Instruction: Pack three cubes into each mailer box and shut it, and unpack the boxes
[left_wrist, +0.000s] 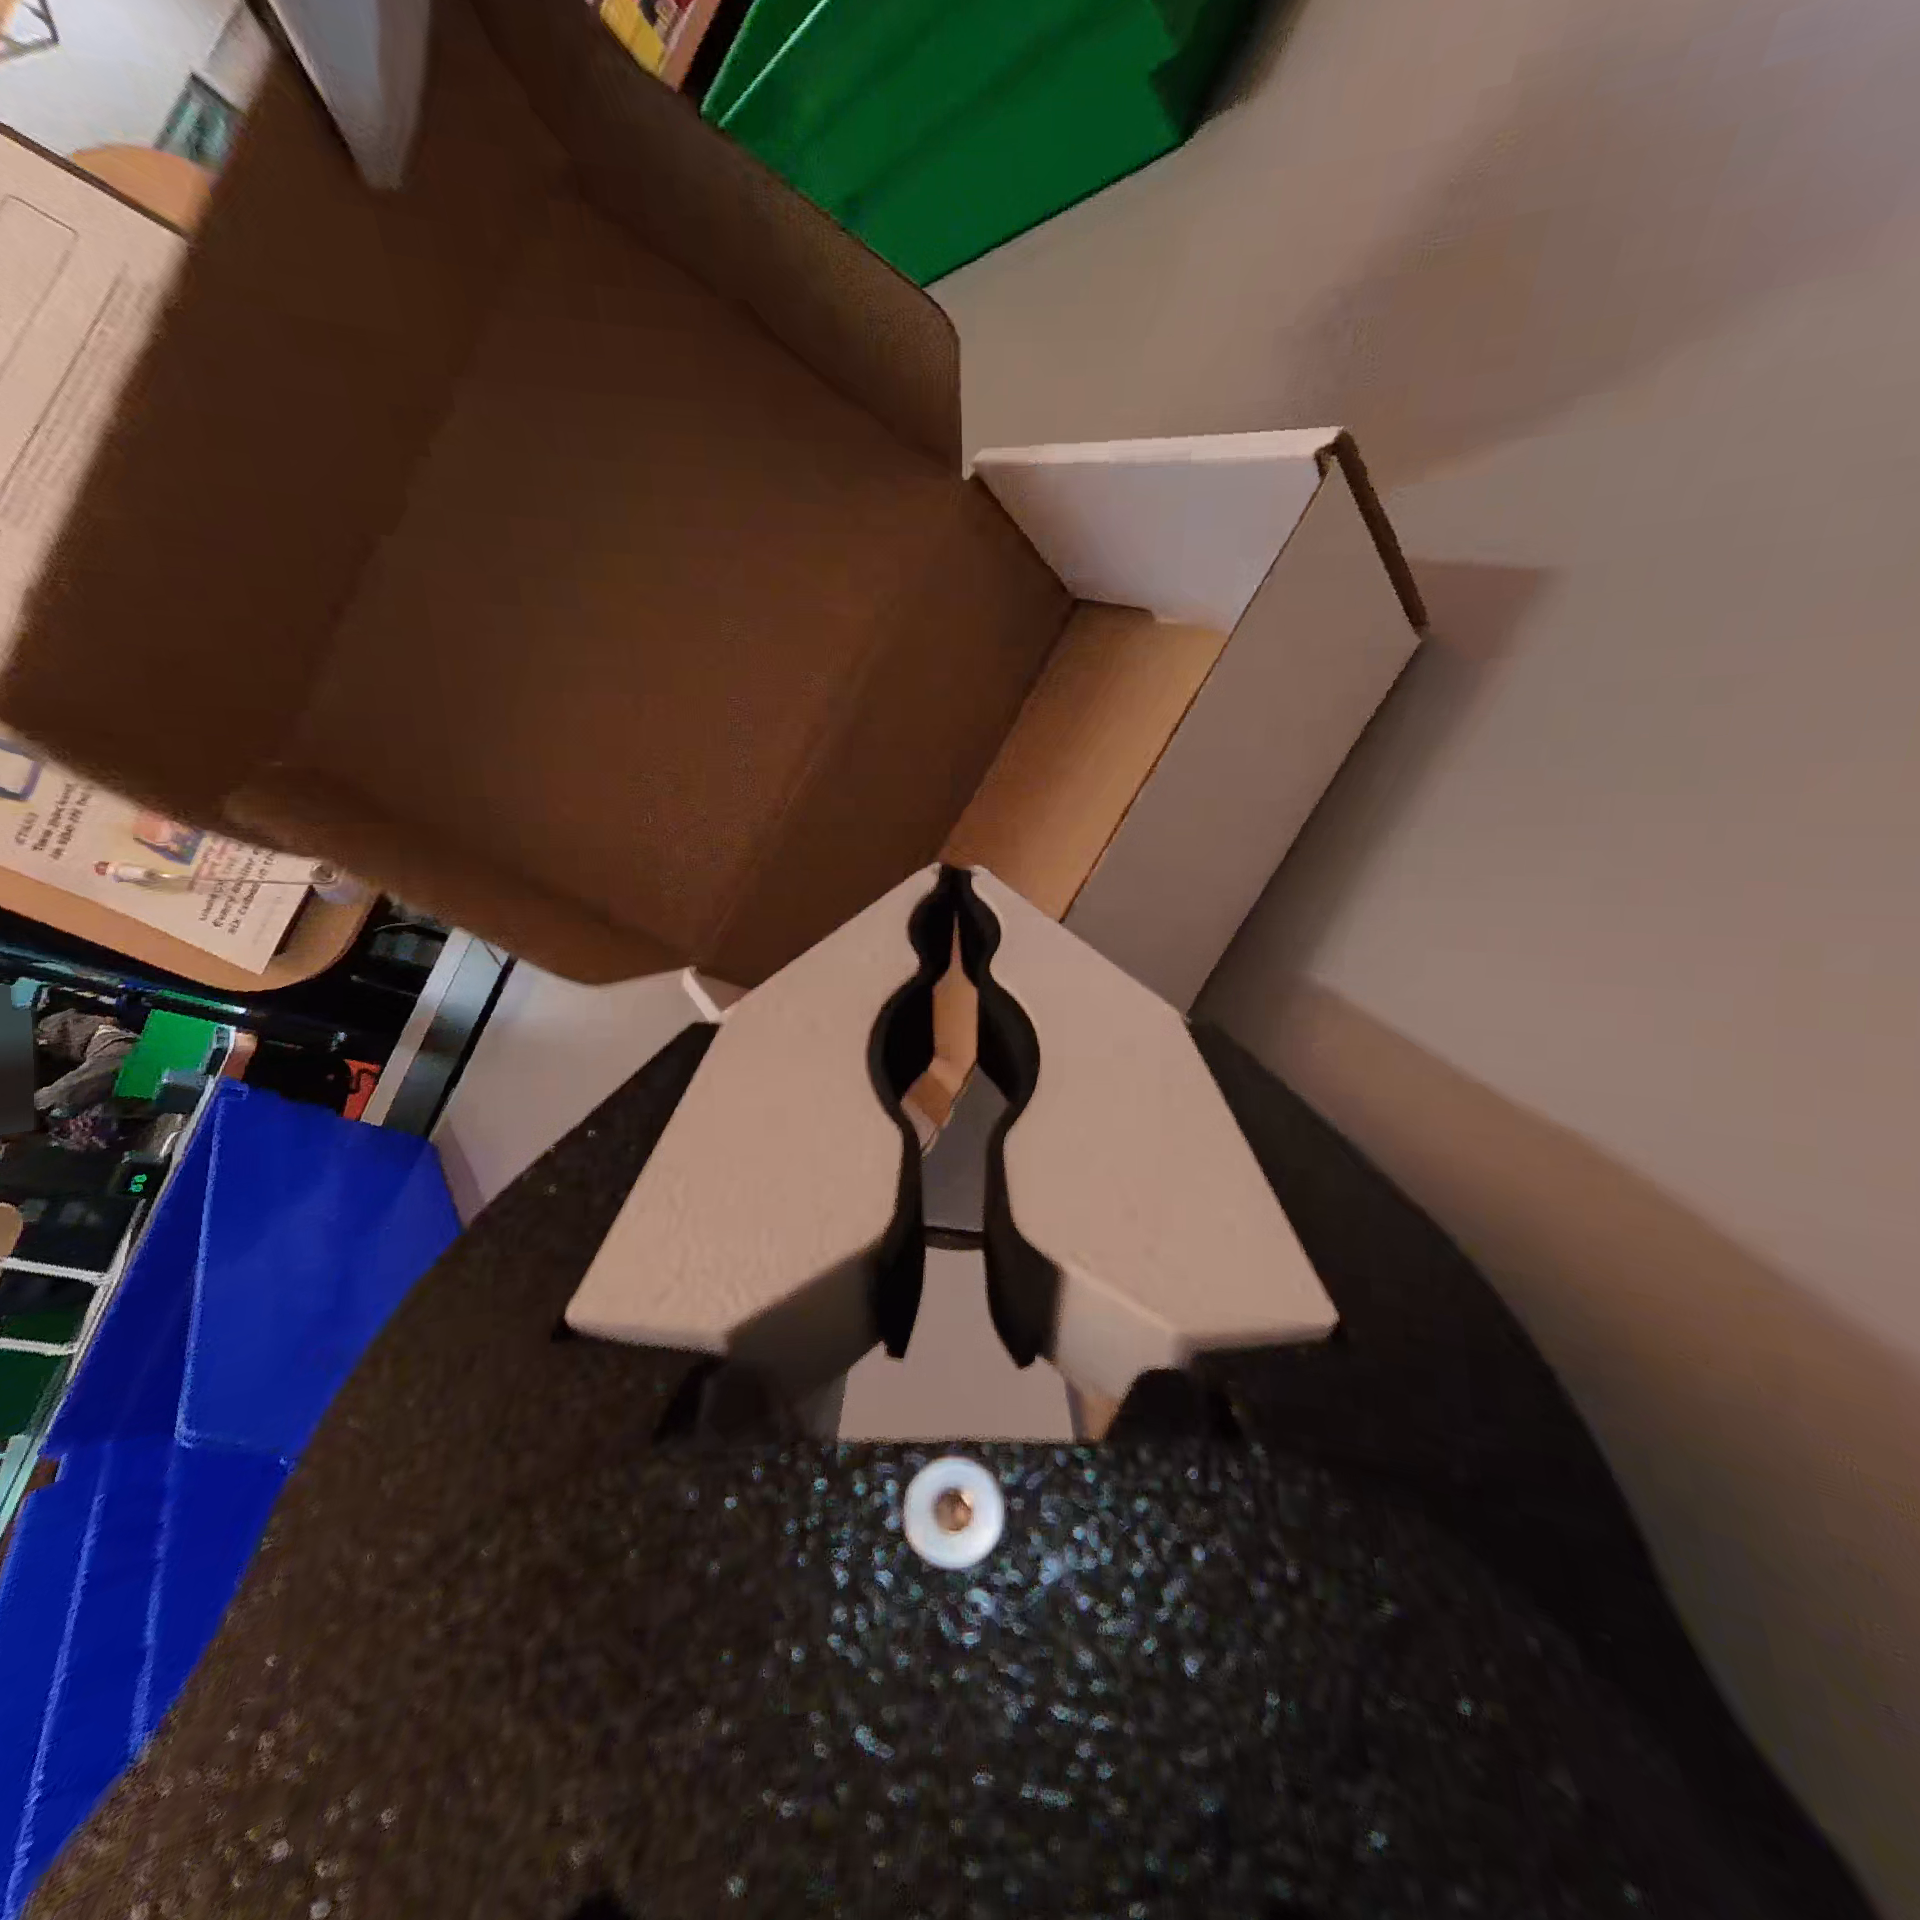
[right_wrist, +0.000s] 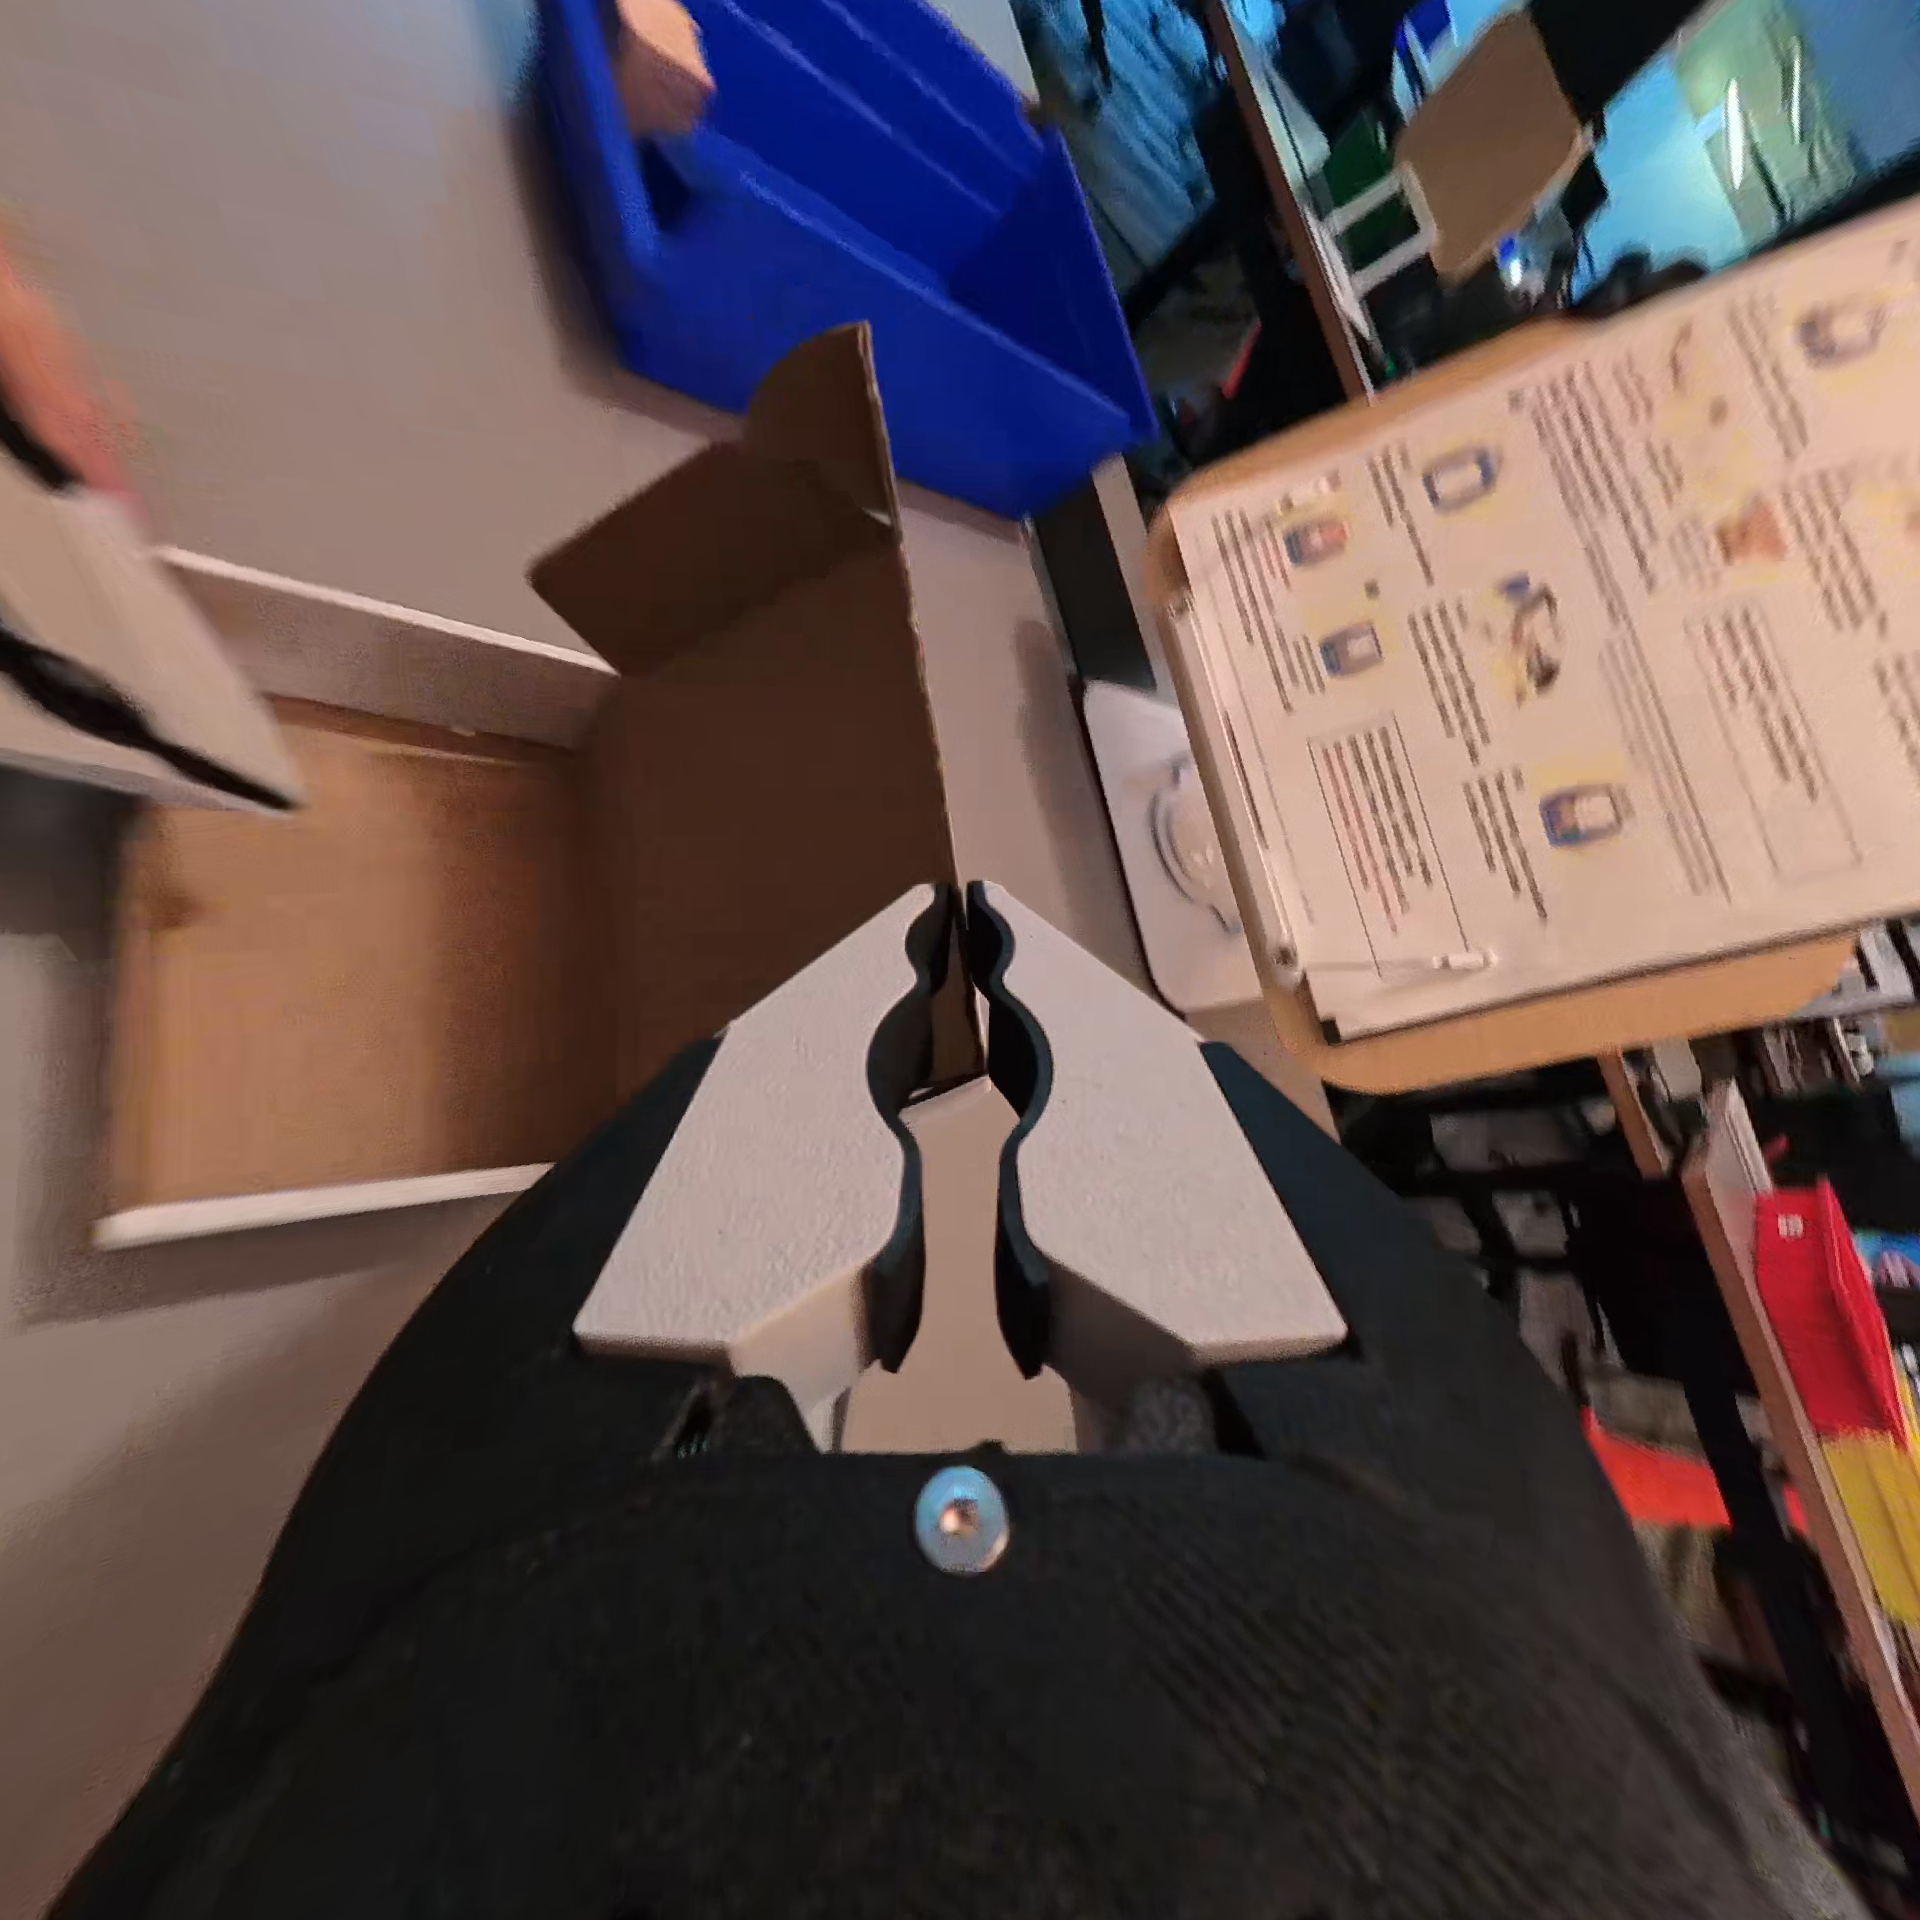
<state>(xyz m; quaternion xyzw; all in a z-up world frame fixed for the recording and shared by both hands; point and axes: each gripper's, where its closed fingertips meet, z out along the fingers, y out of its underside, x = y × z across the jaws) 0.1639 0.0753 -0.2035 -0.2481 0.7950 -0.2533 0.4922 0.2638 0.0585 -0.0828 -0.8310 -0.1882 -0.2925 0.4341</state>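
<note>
Cardboard everywhere in both shots. It's one mailer box (left_wrist: 1247, 665), white outside and brown inside, sitting open on a pale table (left_wrist: 1610, 727) with its lid (left_wrist: 540, 582) raised.

Right wrist view is the clearer one for the grab: the right gripper (right_wrist: 958, 896) has its tips pinched onto the thin edge of the lid (right_wrist: 769, 727), so the flap stands up edge-on to the camera. You can look down into the box tray (right_wrist: 343, 956) from here, and the part I can see is bare brown floor, no cubes showing. The other gripper (right_wrist: 125, 675) pokes in at the left, blurry, over the tray's far side.

Left wrist view has the left gripper (left_wrist: 954, 883) with its tips practically together at the box's near wall. Whether there's cardboard caught between them, I honestly can't tell.

Stuff each view gets alone: the left one shows a green bin (left_wrist: 966, 114) at the top, which the right one misses. The right one shows a printed instruction sheet (right_wrist: 1558, 644) on a wooden board. A blue bin (right_wrist: 831, 249) turns up in both, with a brownish block in it in the right view.
</note>
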